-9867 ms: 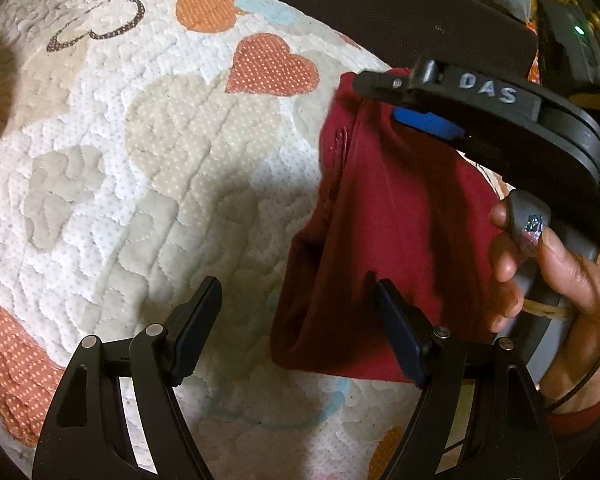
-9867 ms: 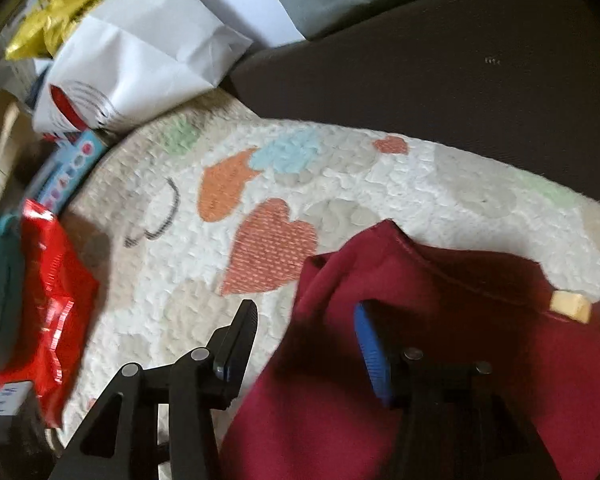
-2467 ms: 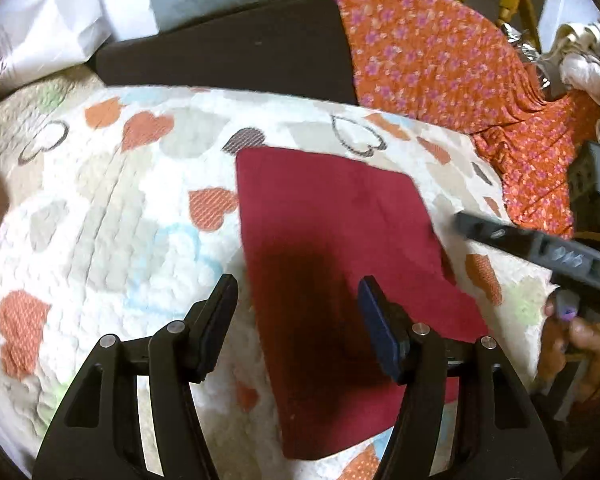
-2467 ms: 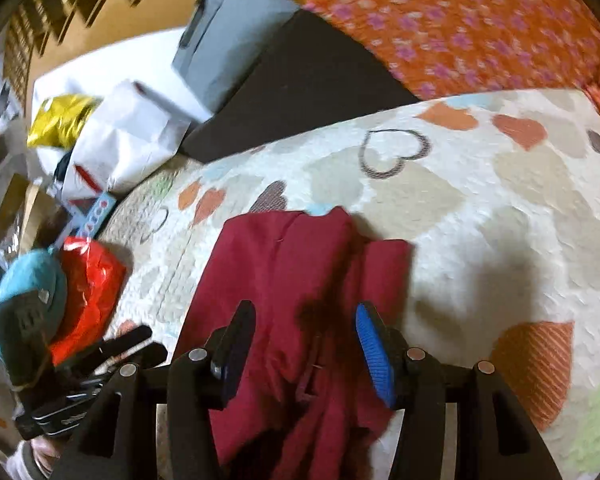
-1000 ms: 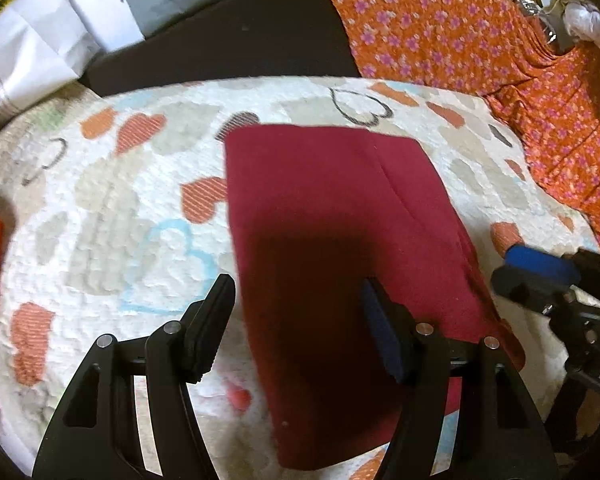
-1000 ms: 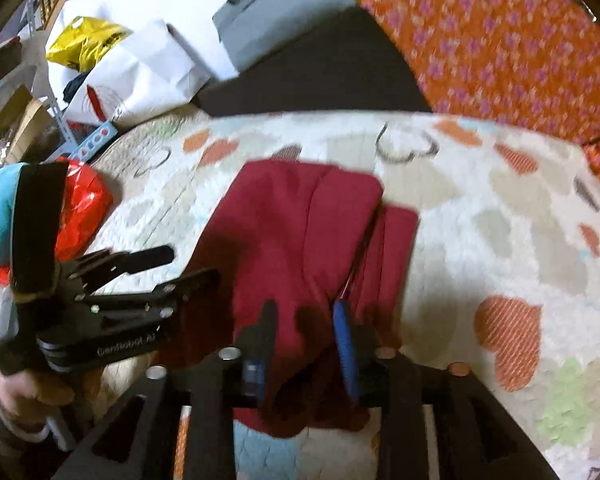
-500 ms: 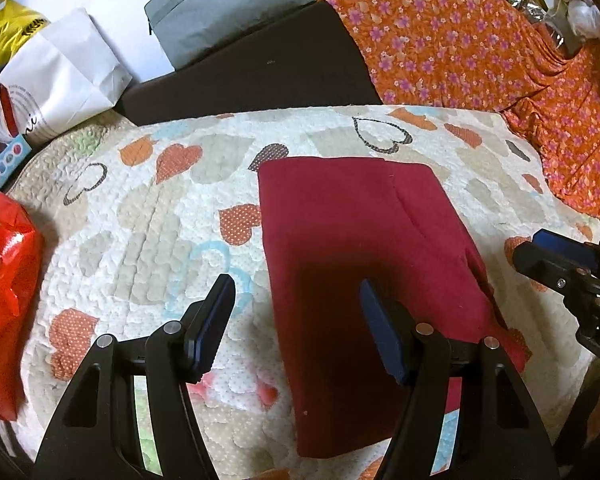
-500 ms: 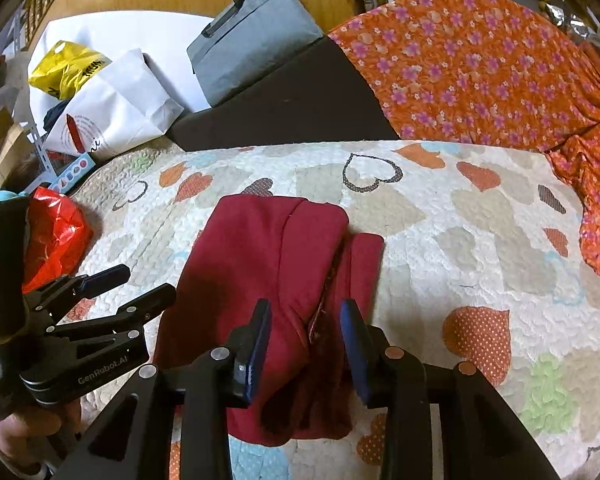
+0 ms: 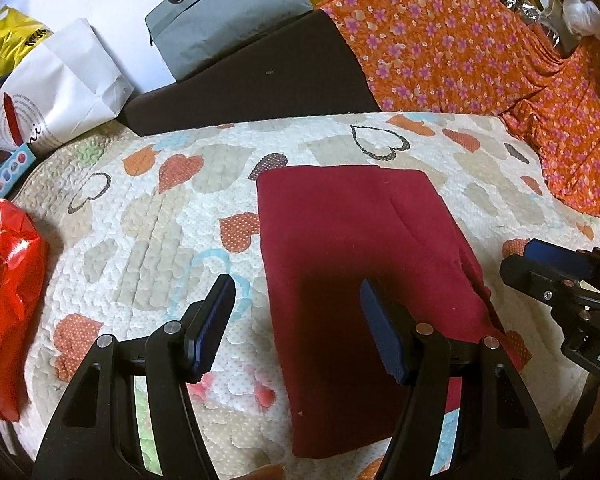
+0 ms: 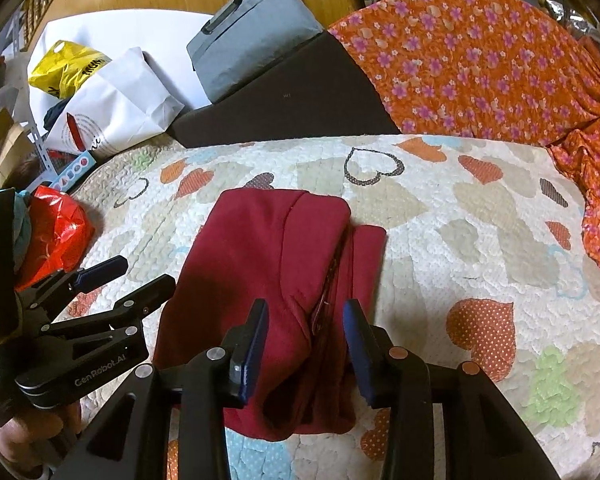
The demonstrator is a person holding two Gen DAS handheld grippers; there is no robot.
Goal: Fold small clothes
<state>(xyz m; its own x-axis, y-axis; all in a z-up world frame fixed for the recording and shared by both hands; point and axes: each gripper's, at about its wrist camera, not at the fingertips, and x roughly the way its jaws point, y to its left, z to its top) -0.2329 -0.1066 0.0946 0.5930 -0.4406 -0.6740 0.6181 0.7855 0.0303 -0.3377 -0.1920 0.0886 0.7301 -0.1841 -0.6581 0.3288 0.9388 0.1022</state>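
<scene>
Left gripper (image 9: 296,320) hung with jaws parted and empty beside the folded maroon garment (image 9: 364,256) lying on the heart-print quilt (image 9: 148,216), soft, light cloth best pinched at its edges, while right gripper (image 10: 305,334), jaws opening, straddled its layered edge.

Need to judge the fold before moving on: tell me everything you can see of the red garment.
The red garment is dark red, soft-looking knit, folded into a rough rectangle lying flat on the heart-print quilt. Its left edge looks straight; along the right side, layered folds overlap unevenly, with a narrower strip showing. Neither gripper holds it.
</scene>
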